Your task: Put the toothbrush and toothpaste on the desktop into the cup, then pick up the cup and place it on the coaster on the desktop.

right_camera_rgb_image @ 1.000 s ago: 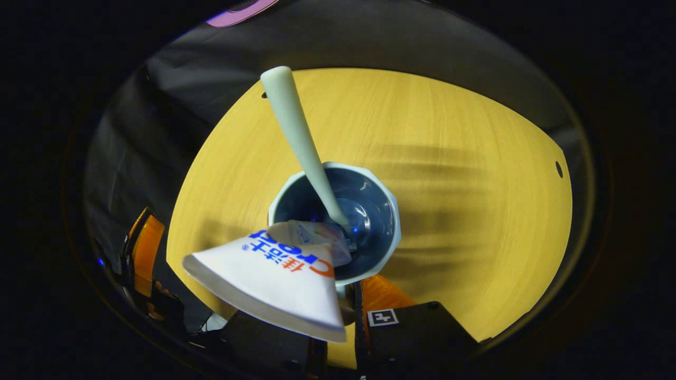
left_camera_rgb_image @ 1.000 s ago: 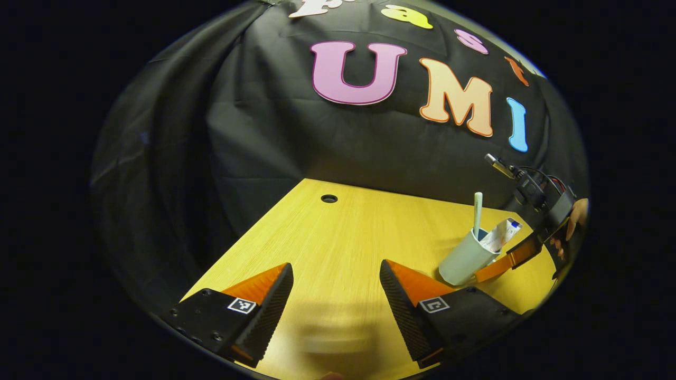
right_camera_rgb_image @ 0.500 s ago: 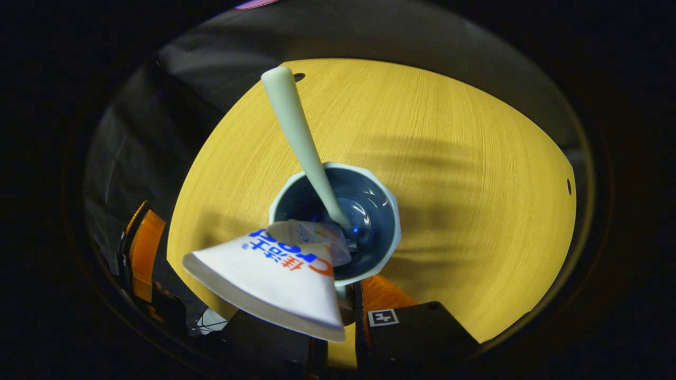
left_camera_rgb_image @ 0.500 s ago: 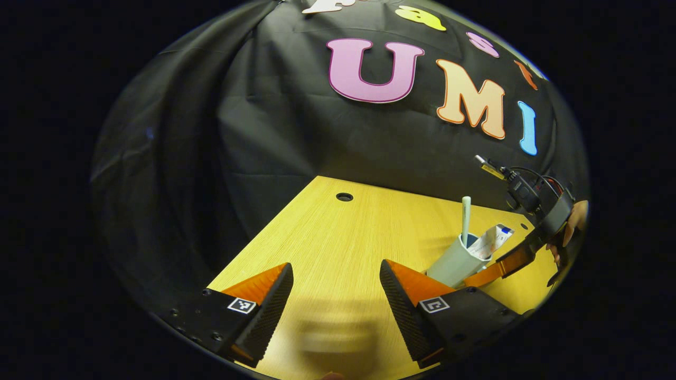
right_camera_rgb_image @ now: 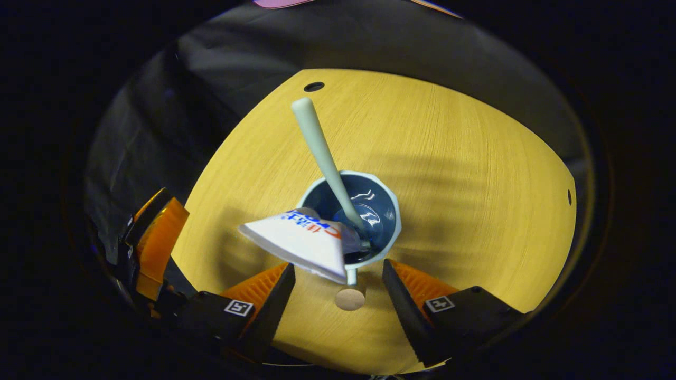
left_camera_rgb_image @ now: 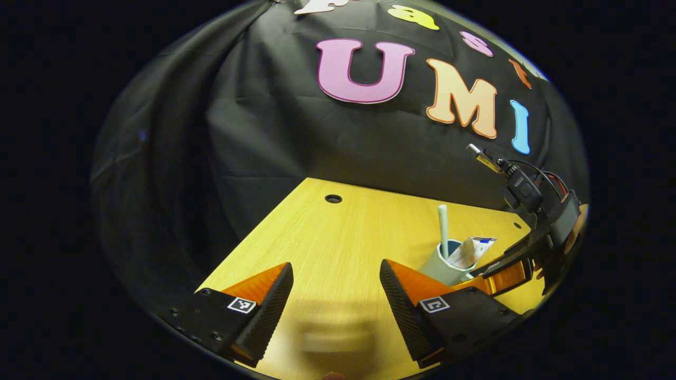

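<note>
A pale blue-green cup [right_camera_rgb_image: 395, 221] stands upright on the wooden desk [right_camera_rgb_image: 465, 174]. In it are a mint toothbrush [right_camera_rgb_image: 322, 148], handle up, and a white toothpaste tube [right_camera_rgb_image: 296, 244] leaning over the rim. My right gripper [right_camera_rgb_image: 338, 285] is open just behind the cup, with the cup's handle between its fingers and untouched. A small round tan disc [right_camera_rgb_image: 350, 299] lies below the handle; I cannot tell what it is. In the left gripper view the cup [left_camera_rgb_image: 437, 267], toothbrush [left_camera_rgb_image: 442, 224] and tube [left_camera_rgb_image: 473, 247] stand at the right, with the right gripper [left_camera_rgb_image: 501, 272] beside them. My left gripper [left_camera_rgb_image: 336, 295] is open over bare desk.
The black cloth wall closes the desk's far and left sides. A cable hole [left_camera_rgb_image: 333, 199] sits near the far edge, another [right_camera_rgb_image: 569, 197] at the right. The left gripper [right_camera_rgb_image: 156, 243] appears at the lower left of the right gripper view. A blurred pale patch [left_camera_rgb_image: 335, 338] lies under the left gripper.
The right gripper was shut on the cup by its handle and held it tilted. Now the cup stands upright on the desk and the gripper has opened and drawn back. The left gripper barely shifted.
</note>
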